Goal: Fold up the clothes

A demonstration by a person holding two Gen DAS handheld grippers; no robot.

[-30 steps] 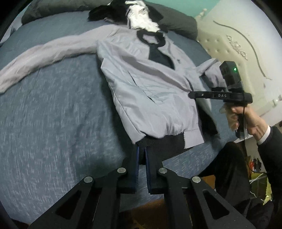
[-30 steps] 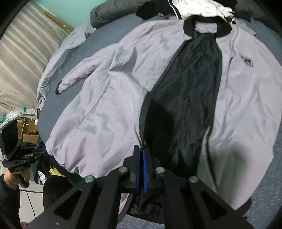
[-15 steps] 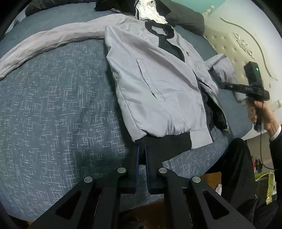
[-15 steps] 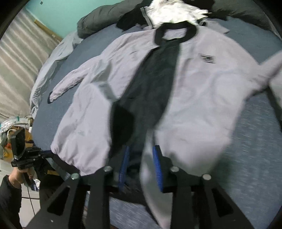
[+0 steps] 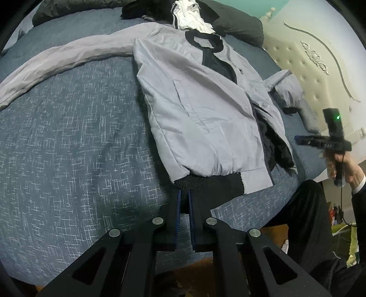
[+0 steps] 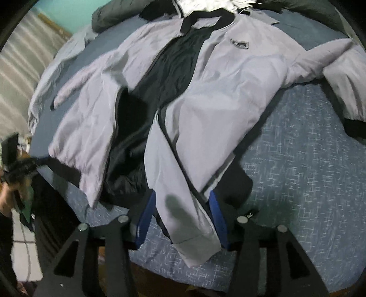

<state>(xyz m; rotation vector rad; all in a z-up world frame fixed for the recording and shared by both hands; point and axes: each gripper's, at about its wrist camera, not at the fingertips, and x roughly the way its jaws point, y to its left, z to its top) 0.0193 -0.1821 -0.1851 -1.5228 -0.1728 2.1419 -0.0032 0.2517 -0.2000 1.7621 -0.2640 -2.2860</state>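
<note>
A grey jacket [image 5: 205, 114] with black lining, collar and ribbed hem lies front-up on the blue bed [image 5: 68, 148]. My left gripper [image 5: 184, 201] is shut on the black hem at the jacket's near left corner. One long sleeve [image 5: 57, 61] stretches off to the left. In the right wrist view the jacket [image 6: 228, 91] is partly unzipped, and its right front panel lies flat between the blue pads [image 6: 146, 217] of my right gripper [image 6: 181, 212], which stands open above the hem. The other sleeve [image 6: 338, 68] bends off to the right.
A pile of black and white clothes [image 5: 192, 13] and a dark duvet [image 5: 240, 27] lie at the far end of the bed. A cream tufted headboard [image 5: 320, 57] stands on the right. A person's hand [image 5: 343, 169] and dark-clothed legs are at the bed's near right edge.
My right gripper was shut on the jacket's front zip edge, then opened and let it go; the panel now lies flat. The left gripper has kept its hold on the hem.
</note>
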